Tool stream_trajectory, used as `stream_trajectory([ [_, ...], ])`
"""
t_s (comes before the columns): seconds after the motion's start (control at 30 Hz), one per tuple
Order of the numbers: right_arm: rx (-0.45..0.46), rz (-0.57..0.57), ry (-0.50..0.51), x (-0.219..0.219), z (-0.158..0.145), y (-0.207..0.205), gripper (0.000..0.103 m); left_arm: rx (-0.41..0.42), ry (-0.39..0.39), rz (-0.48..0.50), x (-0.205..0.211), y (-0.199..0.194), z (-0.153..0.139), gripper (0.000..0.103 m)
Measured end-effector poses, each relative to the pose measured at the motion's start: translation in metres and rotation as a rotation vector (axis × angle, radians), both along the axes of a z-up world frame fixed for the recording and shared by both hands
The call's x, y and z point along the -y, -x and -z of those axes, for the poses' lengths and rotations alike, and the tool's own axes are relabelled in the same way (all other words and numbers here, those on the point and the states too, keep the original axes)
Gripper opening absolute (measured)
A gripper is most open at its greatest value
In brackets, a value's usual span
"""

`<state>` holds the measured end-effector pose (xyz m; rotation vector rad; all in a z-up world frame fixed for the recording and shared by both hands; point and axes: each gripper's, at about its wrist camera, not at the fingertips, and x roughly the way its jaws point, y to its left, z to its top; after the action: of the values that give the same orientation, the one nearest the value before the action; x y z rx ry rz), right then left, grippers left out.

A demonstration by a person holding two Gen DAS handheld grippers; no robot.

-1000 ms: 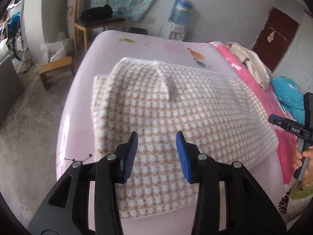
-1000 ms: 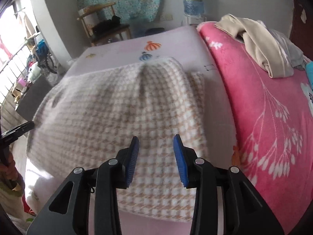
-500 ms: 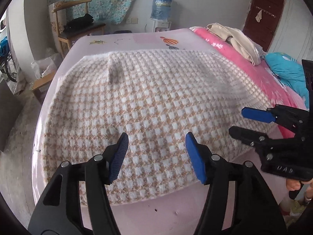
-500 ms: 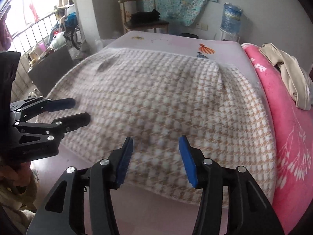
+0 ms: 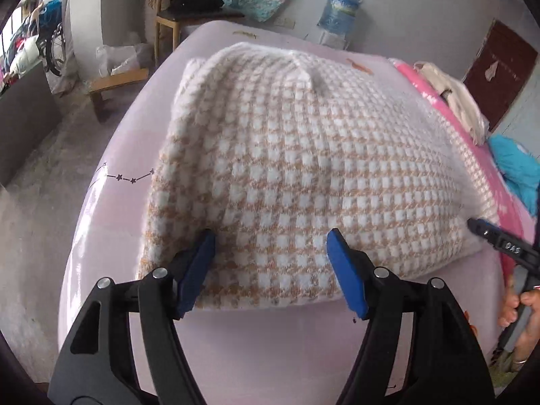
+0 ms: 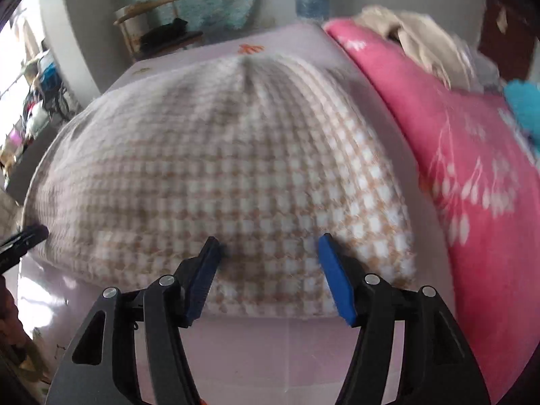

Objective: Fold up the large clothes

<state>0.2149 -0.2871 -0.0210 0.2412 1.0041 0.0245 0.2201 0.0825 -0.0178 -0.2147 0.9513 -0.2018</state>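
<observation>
While both tongs [image 5: 270,253] [image 6: 268,253] are opening empty, the checked garment [image 5: 303,168] lies on the bed [image 5: 236,337].

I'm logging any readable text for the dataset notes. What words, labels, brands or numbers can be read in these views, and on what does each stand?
"DAS": white letters on the black body of the right gripper, seen in the left wrist view; they may be only part of a longer marking.
Water bottle label: print is there, too blurred to read.
Dark red door: faint marks, not readable.
Nothing else is readable.
</observation>
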Motion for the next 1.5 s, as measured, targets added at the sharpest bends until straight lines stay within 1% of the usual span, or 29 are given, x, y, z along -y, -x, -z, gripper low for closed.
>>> stream_trajectory([
  [0.07, 0.000, 0.007, -0.025, 0.000, -0.011, 0.005, 0.060, -0.013, 0.033, -0.022, -0.004, 0.003, -0.008, 0.066],
  [0.13, 0.030, -0.008, -0.055, -0.004, -0.024, 0.017, 0.060, 0.030, 0.052, -0.025, -0.004, 0.014, -0.023, 0.069],
  [0.17, 0.044, -0.020, -0.063, -0.007, -0.031, 0.023, 0.062, 0.059, 0.057, -0.020, -0.003, 0.022, -0.032, 0.070],
  [0.2, 0.059, -0.032, -0.062, -0.010, -0.036, 0.028, 0.068, 0.081, 0.059, -0.015, -0.002, 0.031, -0.040, 0.074],
  [0.23, 0.075, -0.048, -0.054, -0.015, -0.041, 0.036, 0.070, 0.103, 0.060, -0.008, 0.000, 0.039, -0.048, 0.078],
  [0.3, 0.100, -0.083, -0.033, -0.024, -0.052, 0.051, 0.071, 0.140, 0.052, 0.005, 0.005, 0.057, -0.062, 0.084],
  [0.37, 0.129, -0.118, -0.012, -0.031, -0.063, 0.065, 0.074, 0.177, 0.024, 0.012, 0.014, 0.072, -0.077, 0.086],
  [0.4, 0.151, -0.134, 0.004, -0.037, -0.070, 0.073, 0.081, 0.192, 0.001, 0.009, 0.021, 0.077, -0.084, 0.090],
  [0.43, 0.178, -0.149, 0.023, -0.041, -0.078, 0.081, 0.084, 0.208, -0.019, 0.001, 0.023, 0.084, -0.090, 0.092],
  [0.5, 0.222, -0.164, 0.058, -0.045, -0.093, 0.099, 0.087, 0.240, -0.058, -0.023, 0.028, 0.097, -0.105, 0.095],
  [0.53, 0.246, -0.172, 0.074, -0.048, -0.100, 0.103, 0.089, 0.255, -0.073, -0.028, 0.032, 0.103, -0.112, 0.095],
  [0.57, 0.273, -0.178, 0.087, -0.052, -0.108, 0.108, 0.094, 0.269, -0.081, -0.031, 0.033, 0.107, -0.118, 0.095],
  [0.63, 0.327, -0.183, 0.109, -0.058, -0.122, 0.118, 0.096, 0.291, -0.103, -0.053, 0.036, 0.114, -0.130, 0.095],
  [0.73, 0.354, -0.165, 0.165, -0.067, -0.133, 0.125, 0.097, 0.302, -0.171, -0.100, 0.045, 0.118, -0.140, 0.095],
  [0.83, 0.347, -0.141, 0.223, -0.076, -0.134, 0.127, 0.097, 0.285, -0.262, -0.145, 0.053, 0.116, -0.141, 0.095],
  [0.87, 0.347, -0.138, 0.238, -0.078, -0.133, 0.127, 0.097, 0.280, -0.282, -0.151, 0.054, 0.116, -0.141, 0.095],
  [0.93, 0.340, -0.128, 0.276, -0.083, -0.129, 0.127, 0.097, 0.267, -0.295, -0.135, 0.057, 0.113, -0.137, 0.095],
  [1.03, 0.328, -0.100, 0.334, -0.088, -0.124, 0.124, 0.097, 0.219, -0.296, -0.132, 0.060, 0.106, -0.127, 0.095],
  [1.1, 0.310, -0.096, 0.348, -0.088, -0.121, 0.121, 0.097, 0.177, -0.289, -0.139, 0.063, 0.100, -0.119, 0.095],
  [1.23, 0.268, -0.095, 0.330, -0.084, -0.113, 0.114, 0.097, 0.123, -0.289, -0.159, 0.067, 0.091, -0.104, 0.095],
  [1.4, 0.184, -0.088, 0.250, -0.075, -0.098, 0.098, 0.097, 0.082, -0.323, -0.163, 0.074, 0.088, -0.092, 0.095],
  [1.5, 0.120, -0.078, 0.209, -0.071, -0.089, 0.088, 0.097, 0.041, -0.312, -0.153, 0.076, 0.085, -0.083, 0.095],
])
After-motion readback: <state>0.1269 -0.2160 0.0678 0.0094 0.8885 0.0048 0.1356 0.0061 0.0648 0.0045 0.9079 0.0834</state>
